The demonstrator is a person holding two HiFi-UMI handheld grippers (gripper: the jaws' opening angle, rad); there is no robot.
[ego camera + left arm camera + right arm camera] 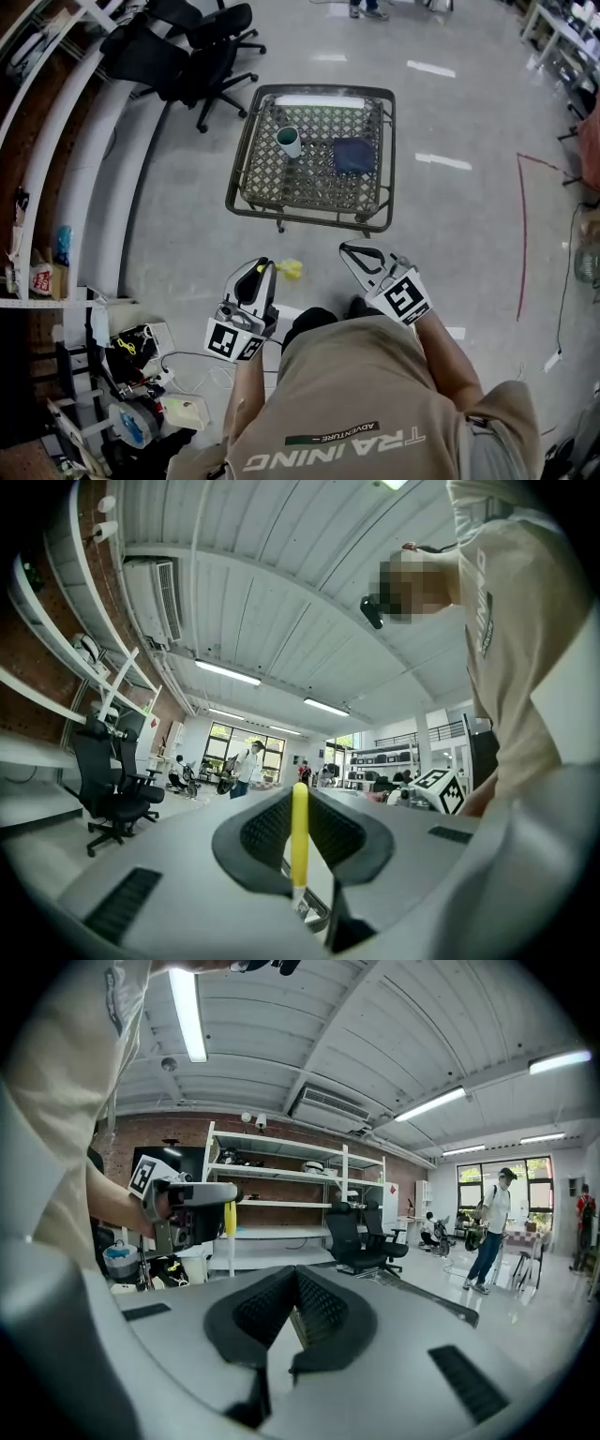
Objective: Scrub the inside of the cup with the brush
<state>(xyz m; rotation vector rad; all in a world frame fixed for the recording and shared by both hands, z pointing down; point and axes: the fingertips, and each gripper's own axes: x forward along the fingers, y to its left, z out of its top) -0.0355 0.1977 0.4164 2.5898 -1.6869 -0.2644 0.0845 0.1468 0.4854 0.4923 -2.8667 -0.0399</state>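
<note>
Head view first: the person (375,403) in the tan shirt is standing on the floor, well back from a lattice-top table (246,169). The cup (289,141) sits on that table in the left half, closer to the far edge, with its teal inside showing. A dark blue cloth (353,155) lies just to its right, near the right edge, not touching it. The left gripper (263,273) is clamped on a yellow brush (291,269), and the brush end sticks out past the tips. The right gripper (353,252) has its jaws pressed together. Black office chairs (187,47) stand off the table's far-left corner.

The left gripper view doesn't show the cup or the table top. What it does give is the grip up close, with both pads squeezing the yellow handle, which stands straight up between them. The right gripper's marker cube (441,790) peeks in at the right.

The right gripper view confirms the jaws are shut with nothing between them. It also catches the left gripper side-on at the left with the brush in it, white shelves (281,1204) behind, and a bystander (492,1227) at the right. No cup here either.
</note>
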